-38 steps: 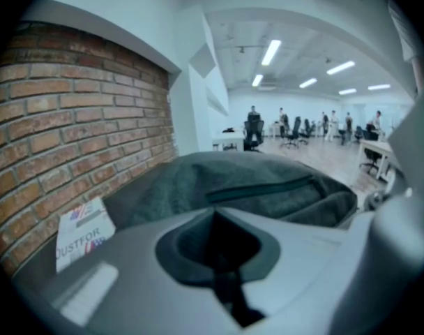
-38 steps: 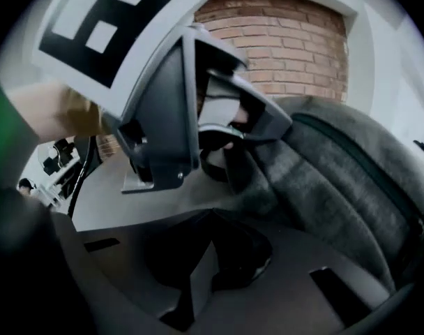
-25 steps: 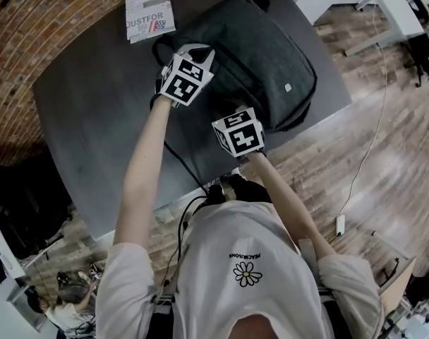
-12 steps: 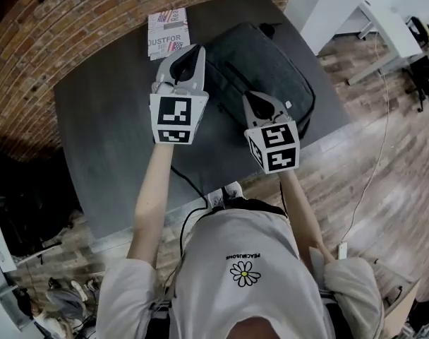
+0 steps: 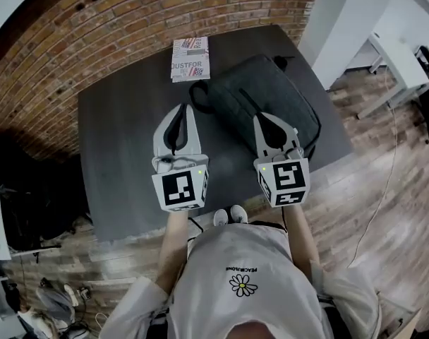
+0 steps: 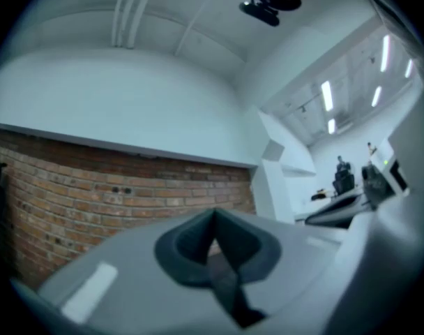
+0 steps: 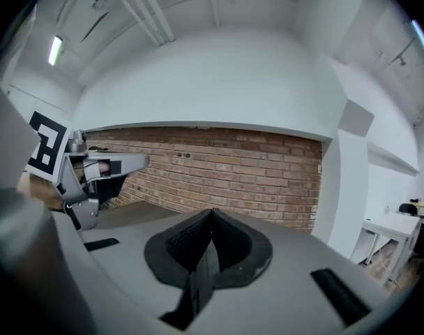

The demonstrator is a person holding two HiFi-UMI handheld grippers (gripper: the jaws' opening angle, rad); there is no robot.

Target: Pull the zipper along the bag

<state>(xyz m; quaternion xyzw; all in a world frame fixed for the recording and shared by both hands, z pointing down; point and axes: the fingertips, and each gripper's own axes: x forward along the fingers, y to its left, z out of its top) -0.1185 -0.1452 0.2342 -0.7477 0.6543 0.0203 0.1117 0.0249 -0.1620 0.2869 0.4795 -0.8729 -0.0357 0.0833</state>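
Observation:
A dark grey bag [image 5: 271, 94] lies flat on the dark table [image 5: 123, 133], with its handle at the far end near the booklet. My left gripper [image 5: 185, 109] hovers over the table to the left of the bag, jaws shut and empty. My right gripper [image 5: 261, 119] hangs over the bag's near edge, also shut with nothing in it. In the left gripper view the shut pads [image 6: 213, 222] point at the brick wall. In the right gripper view the shut pads [image 7: 210, 218] do the same, with the left gripper [image 7: 79, 173] off to the side. The bag appears in neither gripper view.
A printed booklet [image 5: 190, 58] lies at the table's far edge beyond the bag. A brick wall [image 5: 130, 27] stands behind the table and a white pillar [image 5: 345, 20] at its right. A cable [image 5: 373, 189] trails over the wooden floor on the right.
Both grippers have drawn back from the bag toward the person and lifted, and now sit side by side. The head view has tilted up to show more of the wall.

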